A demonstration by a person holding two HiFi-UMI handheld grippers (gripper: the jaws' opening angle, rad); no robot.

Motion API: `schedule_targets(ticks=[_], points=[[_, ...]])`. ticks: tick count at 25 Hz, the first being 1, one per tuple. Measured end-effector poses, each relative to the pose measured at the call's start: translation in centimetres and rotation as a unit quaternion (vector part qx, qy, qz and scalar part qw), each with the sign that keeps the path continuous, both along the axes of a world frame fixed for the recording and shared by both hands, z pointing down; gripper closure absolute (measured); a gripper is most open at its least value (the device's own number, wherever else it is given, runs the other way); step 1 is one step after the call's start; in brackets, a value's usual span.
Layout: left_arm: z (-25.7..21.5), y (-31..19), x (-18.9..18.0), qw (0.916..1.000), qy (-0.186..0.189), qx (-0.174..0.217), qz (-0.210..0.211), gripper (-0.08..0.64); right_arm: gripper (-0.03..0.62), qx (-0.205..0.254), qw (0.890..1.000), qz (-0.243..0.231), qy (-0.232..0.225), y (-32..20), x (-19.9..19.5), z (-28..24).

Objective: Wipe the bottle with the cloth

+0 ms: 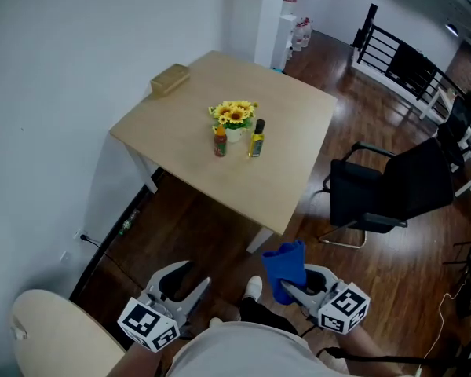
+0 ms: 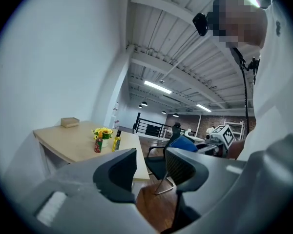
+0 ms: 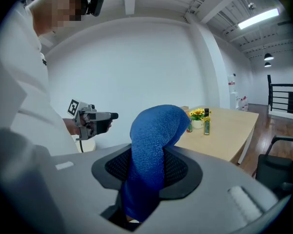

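Observation:
A yellow bottle point(image 1: 256, 140) with a black cap stands upright on the wooden table point(image 1: 282, 187), right of a red bottle point(image 1: 220, 142). Both bottles show small in the left gripper view, the yellow bottle point(image 2: 116, 141) and the red bottle point(image 2: 97, 144), and far off in the right gripper view, the yellow bottle point(image 3: 206, 126). My right gripper point(image 1: 292, 283) is shut on a blue cloth point(image 1: 285, 268), which stands up between its jaws as a blue cloth point(image 3: 151, 150). My left gripper point(image 1: 187, 286) is open and holds nothing. Both grippers hang low, well short of the table.
A pot of yellow flowers point(image 1: 235, 118) sits just behind the two bottles. A small cardboard box point(image 1: 169, 78) lies at the table's far left corner. A black office chair point(image 1: 392, 187) stands right of the table. A round pale stool point(image 1: 51, 336) is at my lower left.

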State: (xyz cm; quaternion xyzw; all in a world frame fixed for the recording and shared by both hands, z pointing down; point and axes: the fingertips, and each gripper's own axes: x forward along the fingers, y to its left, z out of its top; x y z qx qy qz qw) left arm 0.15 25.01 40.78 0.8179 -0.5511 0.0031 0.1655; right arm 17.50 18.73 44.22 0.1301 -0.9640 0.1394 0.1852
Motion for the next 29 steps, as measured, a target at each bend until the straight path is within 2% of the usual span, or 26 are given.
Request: schedule_targets(ticks=[3,7,13,29], points=[[0.4,2.5,0.1,0.9999,-0.013,0.007,0.0,0.364,0.437,0.002,1.0,-0.002,0.006,3.4,0.3,0.4],[0.9,5.6,0.2,0.9999,-0.009,0.008,-0.004,0.364,0.437,0.002,1.0,-0.009,0.011,7.2,0.4,1.0],[1.0,8.8,0.5,0.9998,-0.016,0.011,-0.006,0.364,0.437,0.012,1.0,-0.023,0.009,10.5,0.0,0.5],[0.7,11.1,3.1,0.9992,-0.028,0.024,0.016,0.364,0.437,0.028,1.0,-0.012,0.005,13.6,2.0,0.0]])
